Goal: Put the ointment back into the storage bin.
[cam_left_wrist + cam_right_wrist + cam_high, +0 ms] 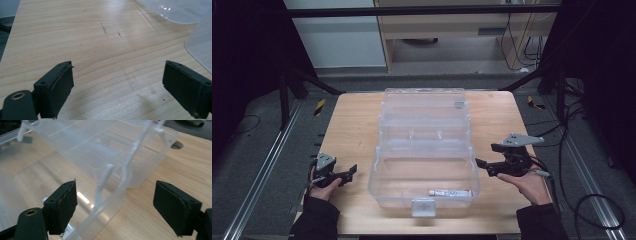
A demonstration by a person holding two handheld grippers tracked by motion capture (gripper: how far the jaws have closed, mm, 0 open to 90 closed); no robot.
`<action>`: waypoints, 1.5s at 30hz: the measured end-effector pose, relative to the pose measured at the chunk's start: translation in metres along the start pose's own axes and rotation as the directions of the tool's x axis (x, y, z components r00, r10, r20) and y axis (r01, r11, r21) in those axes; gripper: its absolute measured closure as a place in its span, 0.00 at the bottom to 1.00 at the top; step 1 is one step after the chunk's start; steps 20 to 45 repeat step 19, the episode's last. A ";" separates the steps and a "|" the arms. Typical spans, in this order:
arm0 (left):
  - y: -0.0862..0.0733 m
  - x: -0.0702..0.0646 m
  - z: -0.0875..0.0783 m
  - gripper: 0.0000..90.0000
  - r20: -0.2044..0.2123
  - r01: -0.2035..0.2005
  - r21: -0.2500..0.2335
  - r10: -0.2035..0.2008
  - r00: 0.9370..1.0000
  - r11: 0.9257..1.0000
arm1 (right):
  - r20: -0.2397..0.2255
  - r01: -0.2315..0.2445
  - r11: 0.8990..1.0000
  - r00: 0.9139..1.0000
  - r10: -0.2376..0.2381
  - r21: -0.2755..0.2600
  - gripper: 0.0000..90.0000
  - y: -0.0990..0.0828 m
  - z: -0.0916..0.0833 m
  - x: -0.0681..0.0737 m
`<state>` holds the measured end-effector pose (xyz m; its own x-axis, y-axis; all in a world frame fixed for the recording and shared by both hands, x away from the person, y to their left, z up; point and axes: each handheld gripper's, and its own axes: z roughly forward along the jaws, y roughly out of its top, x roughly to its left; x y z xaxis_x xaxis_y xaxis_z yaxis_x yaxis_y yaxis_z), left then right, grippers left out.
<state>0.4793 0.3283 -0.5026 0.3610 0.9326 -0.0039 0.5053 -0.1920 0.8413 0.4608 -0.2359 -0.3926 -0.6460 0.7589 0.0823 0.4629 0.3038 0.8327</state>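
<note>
Nothing here can be read. The small tube (pixel 450 192) lying in the near part of the clear plastic box (pixel 424 150) carries a white label with dark print and a red patch at its left end — the marks are too small and blurred to make out as letters or numbers. The box has a small grey sticker or tab (pixel 459 104) at the far right of its raised lid — no writing can be made out on it. The table (pixel 357 125) carries only scratches, no signs.
</note>
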 end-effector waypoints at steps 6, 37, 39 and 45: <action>0.000 0.000 0.000 0.10 0.001 -0.003 0.003 0.003 1.000 1.000 | 0.091 -0.097 0.994 0.991 0.101 -0.044 0.19 -0.018 0.002 -0.024; 0.000 0.001 -0.001 0.10 0.004 -0.003 0.001 0.003 1.000 1.000 | 0.214 -0.205 0.978 0.955 0.206 -0.028 0.17 -0.056 0.013 -0.055; 0.000 0.001 -0.001 0.10 0.004 -0.003 0.001 0.003 1.000 1.000 | 0.214 -0.205 0.978 0.955 0.206 -0.028 0.17 -0.056 0.013 -0.055; 0.000 0.001 -0.001 0.10 0.004 -0.003 0.001 0.003 1.000 1.000 | 0.214 -0.205 0.978 0.955 0.206 -0.028 0.17 -0.056 0.013 -0.055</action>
